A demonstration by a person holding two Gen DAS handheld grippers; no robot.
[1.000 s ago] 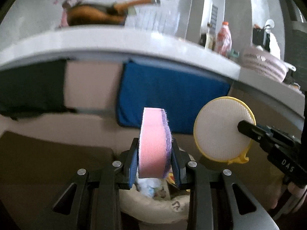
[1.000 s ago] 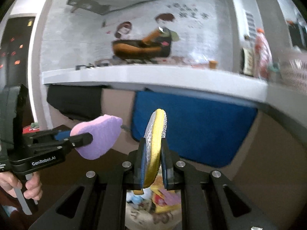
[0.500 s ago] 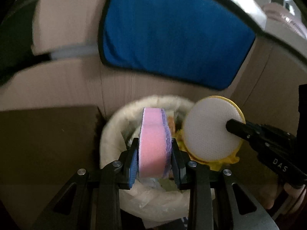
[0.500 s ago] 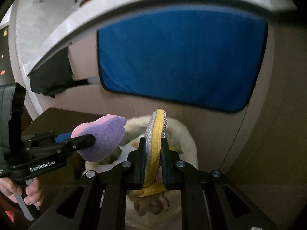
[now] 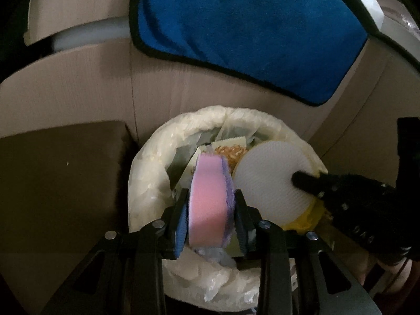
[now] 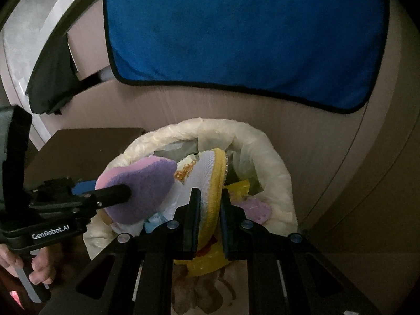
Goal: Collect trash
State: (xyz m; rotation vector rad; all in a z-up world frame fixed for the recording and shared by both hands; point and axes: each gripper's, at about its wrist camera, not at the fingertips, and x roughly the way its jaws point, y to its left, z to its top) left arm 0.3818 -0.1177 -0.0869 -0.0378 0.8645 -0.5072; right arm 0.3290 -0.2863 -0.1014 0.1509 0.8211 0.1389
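Note:
My left gripper [image 5: 211, 202] is shut on a pink and purple sponge [image 5: 208, 202], held edge-up just above a trash bin [image 5: 147, 162] lined with a pale plastic bag. My right gripper [image 6: 208, 202] is shut on a round white and yellow scrub pad [image 6: 214, 181] over the same bin [image 6: 278, 168]. The pad [image 5: 270, 181] and right gripper show at the right of the left wrist view. The sponge [image 6: 141, 186] and left gripper show at the left of the right wrist view. The bin holds wrappers and other trash.
A blue towel [image 5: 244, 29] hangs on the beige cabinet front [image 5: 86, 84] behind the bin. A dark brown box or stool [image 5: 60, 178] stands left of the bin. A black cloth [image 6: 50, 86] hangs at the upper left. The countertop edge [image 6: 15, 39] is above.
Both grippers have dropped from counter height to just over the bin and tilted downward. The sponge and pad stay gripped. The bin now fills the lower middle of both views.

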